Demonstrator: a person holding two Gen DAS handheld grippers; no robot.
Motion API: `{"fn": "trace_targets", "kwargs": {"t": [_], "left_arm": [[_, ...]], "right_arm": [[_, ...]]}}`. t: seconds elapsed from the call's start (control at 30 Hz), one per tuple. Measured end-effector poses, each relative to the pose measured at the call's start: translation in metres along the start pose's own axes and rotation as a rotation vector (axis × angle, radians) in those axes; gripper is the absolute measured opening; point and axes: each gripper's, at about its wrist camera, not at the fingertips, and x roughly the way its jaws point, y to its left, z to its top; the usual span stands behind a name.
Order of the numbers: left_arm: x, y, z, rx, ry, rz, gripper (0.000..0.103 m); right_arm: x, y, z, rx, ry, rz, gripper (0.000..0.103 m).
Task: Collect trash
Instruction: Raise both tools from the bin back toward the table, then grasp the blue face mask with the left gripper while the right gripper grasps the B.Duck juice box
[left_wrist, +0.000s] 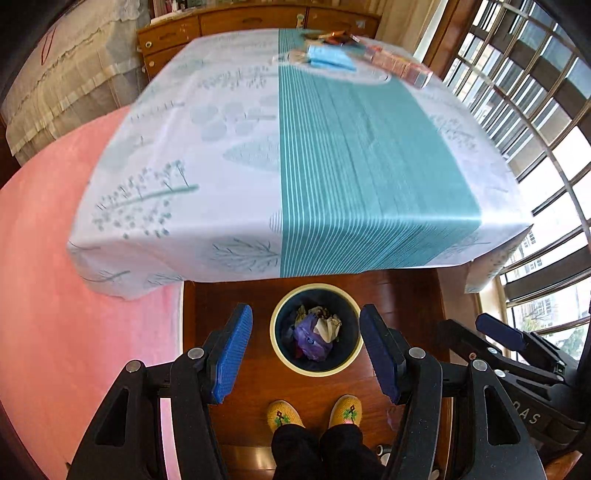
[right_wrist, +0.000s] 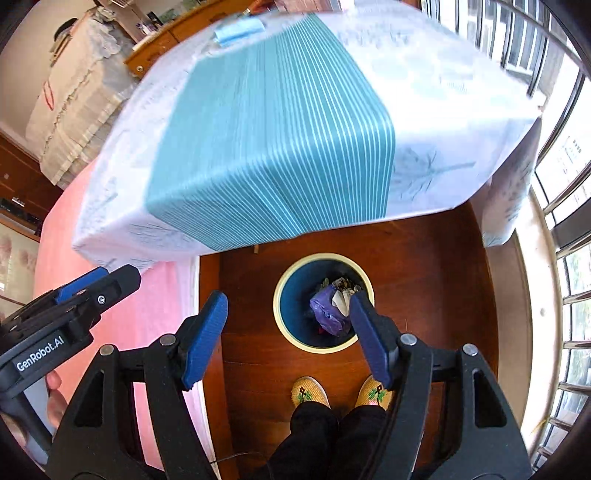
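A round bin (left_wrist: 277, 345) with a cream rim stands on the wooden floor below the table's near edge; it also shows in the right wrist view (right_wrist: 291, 299). Crumpled trash (left_wrist: 317, 330), purple and white, lies inside it (right_wrist: 332, 308). My left gripper (left_wrist: 306, 350) is open and empty, held above the bin with a finger on each side. My right gripper (right_wrist: 288, 332) is open and empty, above the bin's left side. The right gripper shows at the right edge of the left wrist view (left_wrist: 506, 343).
A table under a white and teal cloth (left_wrist: 332, 166) fills the upper view. At its far end lie a blue pack (left_wrist: 330, 59) and an orange box (left_wrist: 402, 66). A pink bed (left_wrist: 74, 277) is at left, barred windows (left_wrist: 535, 110) at right. Slippered feet (left_wrist: 314, 411) stand below.
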Motion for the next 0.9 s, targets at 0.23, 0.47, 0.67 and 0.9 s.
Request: {"fn": "trace_targets", "kwargs": {"t": [0.23,0.47,0.67,0.9], "left_arm": [[-0.069,-0.001,0.019,0.065,-0.062,-0.018,0.062],[-0.128,0.001,0.055,0.129,-0.193,-0.025,0.062],[-0.154,0.001,0.088,0.188,-0.257,-0.025,0.062],[-0.163,0.001,0.133,0.239,-0.286,-0.028,0.064]], "right_arm": [[-0.080,0.021,0.018,-0.026,-0.101,-0.004,0.066],[-0.140,0.036,0.044,-0.023,-0.232,-0.027,0.066],[-0.170,0.046,0.070,-0.018,-0.338,-0.048,0.066],[-0.192,0.049,0.111,-0.010,-0.403,-0.063,0.066]]}}
